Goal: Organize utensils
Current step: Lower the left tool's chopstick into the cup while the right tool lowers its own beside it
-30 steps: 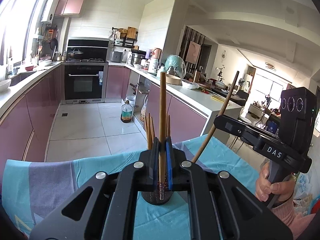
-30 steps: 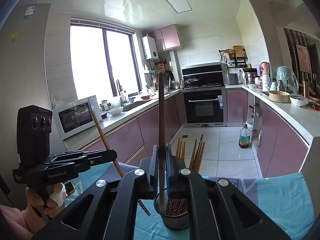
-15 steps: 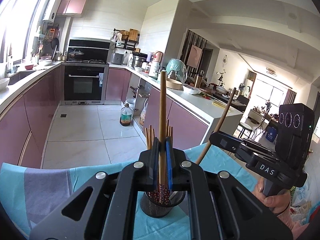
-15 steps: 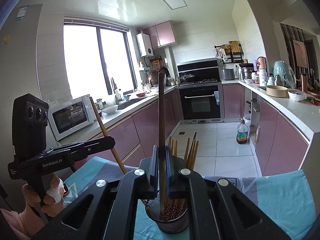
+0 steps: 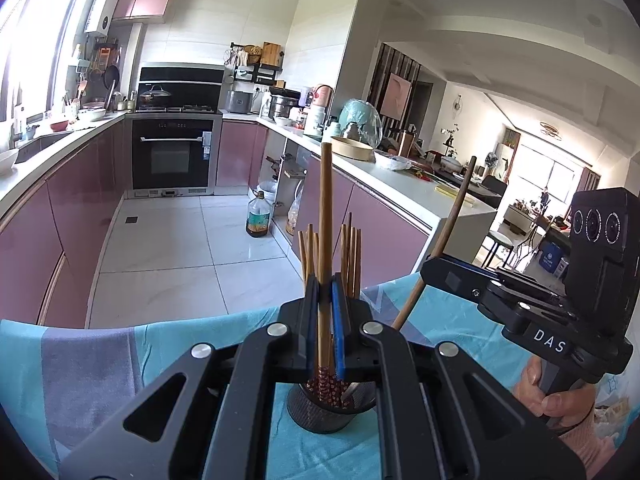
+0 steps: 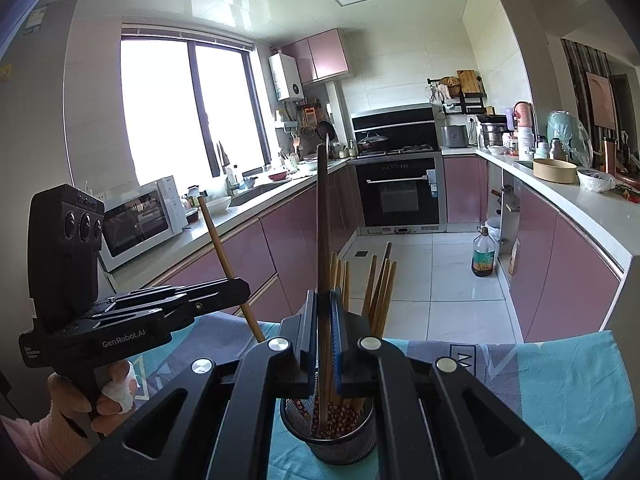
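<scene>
Chopsticks [image 6: 378,292] stand in a mesh cup [image 6: 332,438] on the blue cloth [image 6: 560,384]. Each gripper, left [image 5: 325,320] and right [image 6: 325,336], clamps one chopstick upright above it; lower tips are hidden.

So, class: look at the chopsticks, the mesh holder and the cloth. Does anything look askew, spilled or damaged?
Nothing is spilled or damaged. The black mesh holder stands upright on the turquoise cloth, its brown wooden chopsticks fanned loosely. Each hand-held gripper, left and right, is shut on one chopstick above the holder, not yet dropped in.
</scene>
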`<action>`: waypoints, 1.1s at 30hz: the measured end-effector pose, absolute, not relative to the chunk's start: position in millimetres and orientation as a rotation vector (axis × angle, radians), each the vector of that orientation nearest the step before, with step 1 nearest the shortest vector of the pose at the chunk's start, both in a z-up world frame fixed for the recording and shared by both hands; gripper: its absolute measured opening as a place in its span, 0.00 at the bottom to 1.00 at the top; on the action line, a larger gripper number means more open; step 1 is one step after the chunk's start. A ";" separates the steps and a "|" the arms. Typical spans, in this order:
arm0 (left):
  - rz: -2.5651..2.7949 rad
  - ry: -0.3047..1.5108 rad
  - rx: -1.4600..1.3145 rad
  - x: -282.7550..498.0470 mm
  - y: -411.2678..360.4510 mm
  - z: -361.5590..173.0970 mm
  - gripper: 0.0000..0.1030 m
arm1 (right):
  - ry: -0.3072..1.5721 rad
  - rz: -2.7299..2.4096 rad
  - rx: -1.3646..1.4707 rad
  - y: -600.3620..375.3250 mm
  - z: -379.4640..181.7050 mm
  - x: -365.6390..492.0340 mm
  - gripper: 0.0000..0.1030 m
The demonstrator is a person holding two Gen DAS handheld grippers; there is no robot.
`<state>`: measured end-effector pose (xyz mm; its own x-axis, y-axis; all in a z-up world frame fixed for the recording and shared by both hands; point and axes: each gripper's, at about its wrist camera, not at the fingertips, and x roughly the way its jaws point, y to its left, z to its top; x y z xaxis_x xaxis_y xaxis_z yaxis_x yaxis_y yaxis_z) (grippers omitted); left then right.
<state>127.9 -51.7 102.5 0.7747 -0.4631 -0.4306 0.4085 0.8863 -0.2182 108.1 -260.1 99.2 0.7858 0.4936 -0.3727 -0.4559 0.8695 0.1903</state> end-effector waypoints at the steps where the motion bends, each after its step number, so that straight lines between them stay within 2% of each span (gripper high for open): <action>1: -0.472 0.499 -0.112 130.1 -52.4 102.7 0.07 | 0.430 0.512 0.091 -259.5 98.2 109.1 0.05; 33: -0.488 0.598 -0.071 149.5 -66.0 96.0 0.07 | 0.512 0.503 0.092 -256.8 70.3 130.6 0.05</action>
<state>149.5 -66.0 96.0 0.7169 -0.4611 -0.5230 0.4207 0.8842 -0.2029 130.6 -256.8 70.3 0.7536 0.4825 -0.4464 -0.4376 0.8750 0.2070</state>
